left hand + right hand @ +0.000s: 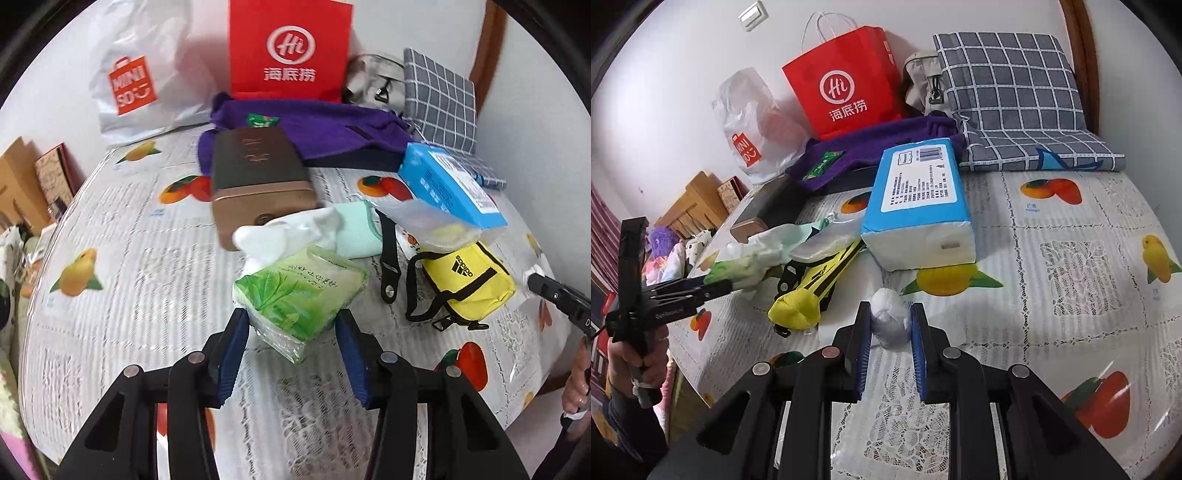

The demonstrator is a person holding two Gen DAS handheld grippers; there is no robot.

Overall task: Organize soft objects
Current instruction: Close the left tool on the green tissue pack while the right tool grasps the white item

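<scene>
A green soft tissue pack point(299, 295) with a white tissue sticking out sits between the blue pads of my left gripper point(291, 319), which press on its two sides. In the right wrist view this gripper point(714, 282) holds the green pack point(738, 269) just above the fruit-print tablecloth point(1071, 258). My right gripper point(888, 325) is shut on a small white crumpled wad point(888, 317) low over the cloth. Its black tip point(535, 280) shows at the right edge of the left wrist view.
A yellow pouch point(465, 284), a black strap point(388, 258), a clear bag point(436, 225), a mint cloth point(354, 229), a blue tissue brick point(919, 206) and a brown box point(258, 177) crowd the middle. At the back are a purple cloth point(314, 125), a red bag point(291, 48), a white bag point(136, 81) and a checked cushion point(1015, 92).
</scene>
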